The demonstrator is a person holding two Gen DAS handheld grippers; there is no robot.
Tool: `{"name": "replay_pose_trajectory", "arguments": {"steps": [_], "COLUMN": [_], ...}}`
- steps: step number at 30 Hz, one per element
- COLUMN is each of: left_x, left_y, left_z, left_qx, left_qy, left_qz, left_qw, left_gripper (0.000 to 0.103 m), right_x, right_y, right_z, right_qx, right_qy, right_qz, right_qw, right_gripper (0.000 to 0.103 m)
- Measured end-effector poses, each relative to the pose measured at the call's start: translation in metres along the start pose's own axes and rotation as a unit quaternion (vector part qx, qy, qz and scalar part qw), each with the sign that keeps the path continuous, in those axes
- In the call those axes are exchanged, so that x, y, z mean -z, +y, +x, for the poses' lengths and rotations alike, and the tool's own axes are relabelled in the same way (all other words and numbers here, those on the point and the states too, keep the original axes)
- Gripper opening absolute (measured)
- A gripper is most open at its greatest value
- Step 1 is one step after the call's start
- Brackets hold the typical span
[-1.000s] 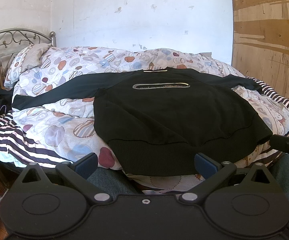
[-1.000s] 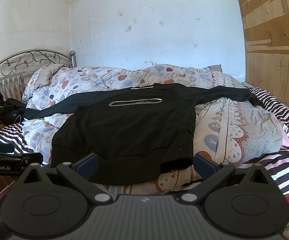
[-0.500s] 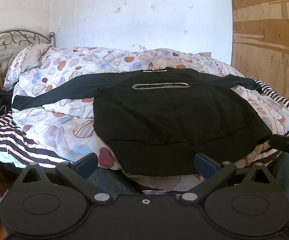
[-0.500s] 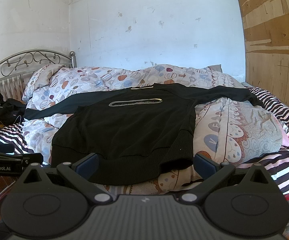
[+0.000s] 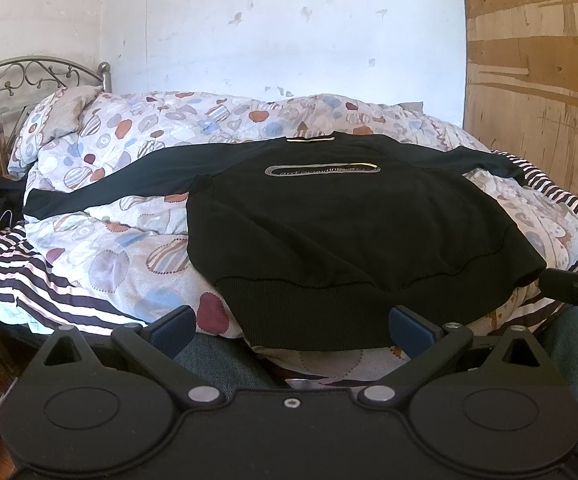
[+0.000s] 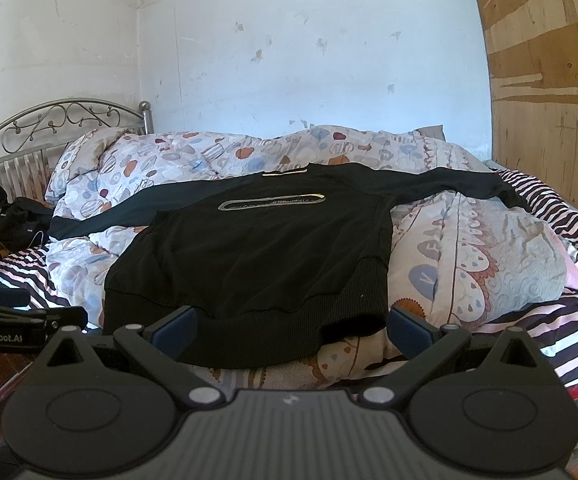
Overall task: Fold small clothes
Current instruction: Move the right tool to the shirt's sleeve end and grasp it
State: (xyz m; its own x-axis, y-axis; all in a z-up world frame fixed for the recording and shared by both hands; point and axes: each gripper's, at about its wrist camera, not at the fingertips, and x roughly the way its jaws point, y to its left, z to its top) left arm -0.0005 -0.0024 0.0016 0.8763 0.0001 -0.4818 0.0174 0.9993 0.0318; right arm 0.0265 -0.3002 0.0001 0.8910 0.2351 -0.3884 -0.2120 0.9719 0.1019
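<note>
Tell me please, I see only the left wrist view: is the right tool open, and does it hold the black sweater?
Observer: The right tool is open and empty. The hem of the black sweater lies just beyond its fingers.
Operator: Can you see my left tool from there?
Observer: Yes, the left tool shows side-on at the lower left of the right wrist view. Its side is marked GenRobot.AI, and it does not touch the sweater.

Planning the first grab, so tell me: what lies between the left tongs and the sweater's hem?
Nothing: in the left wrist view the open left tongs frame the black sweater's ribbed hem directly.
</note>
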Motion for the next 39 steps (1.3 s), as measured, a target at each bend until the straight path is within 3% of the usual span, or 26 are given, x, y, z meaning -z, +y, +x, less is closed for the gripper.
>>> {"name": "replay_pose_trajectory", "arguments": {"steps": [21,29,39], "left_x": [-0.033,-0.069,-0.134], "left_y": [-0.008,-0.015,-0.025], "left_z": [0.054,0.088,0.156], "left_qx": [-0.003,-0.002,0.005], "left_qy": [0.066,0.086,0.077], "left_qz": [0.018,0.028,0.006], "left_qw": [0.9977,0.9959,0.9970], "left_gripper": [0.102,0.102,0.102], "right_x": [-0.036,-0.065,-0.112], "right_y": [-0.015,-0.029,-0.071], "right_z": [0.040,0.076,0.132], "right_qx": [-0.007,-0.003,0.017], "right_qy": [0.019,0.022,0.014], "right_qz": [0.003,0.016,0.018], "right_qw": [1.000,1.000,1.000], "right_gripper": [0.103,0.103,0.103]}}
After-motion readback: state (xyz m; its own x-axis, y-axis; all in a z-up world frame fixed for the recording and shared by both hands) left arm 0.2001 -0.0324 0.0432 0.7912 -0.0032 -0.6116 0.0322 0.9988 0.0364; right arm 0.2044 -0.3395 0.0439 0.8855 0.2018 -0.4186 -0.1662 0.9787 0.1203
